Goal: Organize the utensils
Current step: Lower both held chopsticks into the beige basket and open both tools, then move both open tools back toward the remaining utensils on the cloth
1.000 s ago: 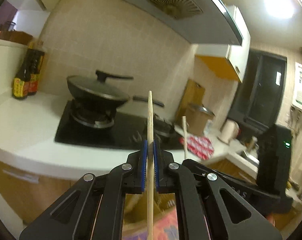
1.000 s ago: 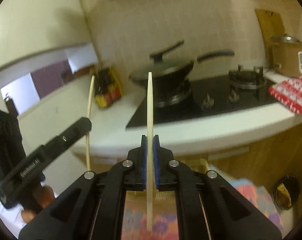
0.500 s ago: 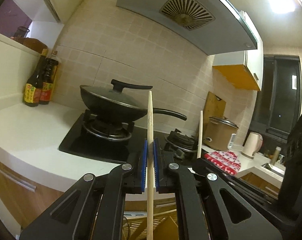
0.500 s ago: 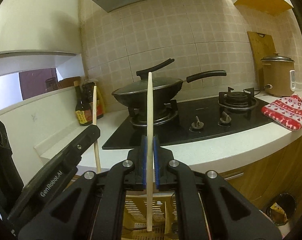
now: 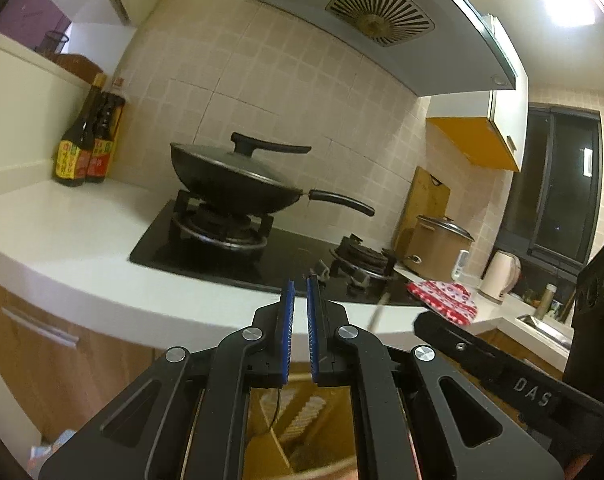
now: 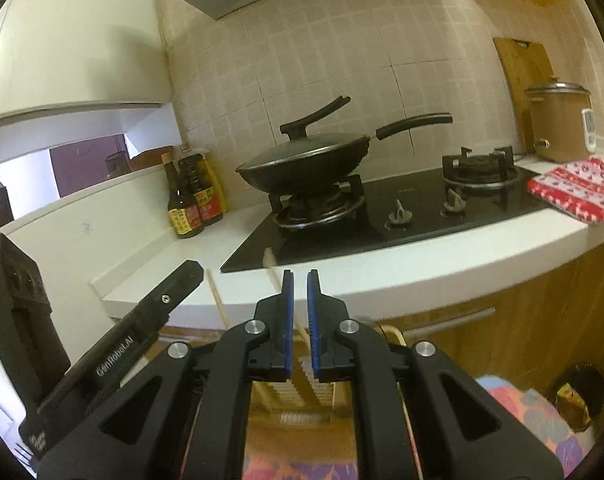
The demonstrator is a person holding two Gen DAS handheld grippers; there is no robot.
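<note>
My left gripper [image 5: 298, 292] has its jaws opening, with only a narrow bare gap between the blue pads. Below it, a pale chopstick [image 5: 280, 450] leans inside a yellow slatted holder [image 5: 302, 416]. My right gripper [image 6: 298, 280] is also opening; a wooden chopstick [image 6: 273, 276] slants loosely behind its left finger and across the gap, unclamped. A second chopstick [image 6: 218, 300] leans to its left, beside the other gripper's black finger [image 6: 142, 328]. Both sticks drop toward the yellow holder [image 6: 321, 392]. In the left wrist view a blurred chopstick [image 5: 375, 312] shows by the right gripper's finger [image 5: 501, 368].
White counter edge [image 5: 102, 292] runs just ahead of both grippers. A lidded black wok [image 5: 234, 184] sits on the gas hob [image 6: 421, 208]. Sauce bottles [image 6: 190, 200] stand at the corner, a red patterned cloth [image 6: 577, 192] and a brown cooker [image 6: 557, 124] on the right.
Both grippers sank below the counter edge and their jaws parted. The upright chopstick each one clamped has left the pads and tipped down toward the yellow holder.
</note>
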